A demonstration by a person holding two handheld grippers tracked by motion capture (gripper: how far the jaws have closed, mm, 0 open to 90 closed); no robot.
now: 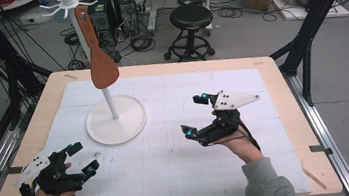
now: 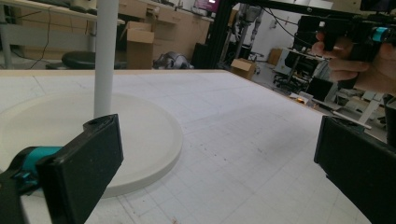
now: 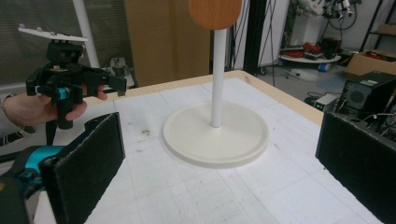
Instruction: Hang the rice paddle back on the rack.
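A white stand with a round base (image 1: 115, 124) and a thin pole stands left of the table's middle. A brown wooden spatula (image 1: 101, 61) hangs from the hooks at its top, blade down. My left gripper (image 1: 83, 158) is held open near the front left, a little in front of the base, with nothing between its jaws. To the right of the stand, my right gripper (image 1: 195, 115) is open and empty too. The left gripper view has the base (image 2: 140, 135) ahead of the open left gripper (image 2: 219, 172). In the right gripper view the spatula blade (image 3: 215, 11) hangs above the base (image 3: 215, 135), beyond the right gripper (image 3: 219, 168).
A white gridded mat (image 1: 180, 162) covers most of the wooden table (image 1: 294, 128). Beyond the far edge stand a black stool (image 1: 192, 18), computer cases and loose cables on the floor. Black frame legs rise at both sides.
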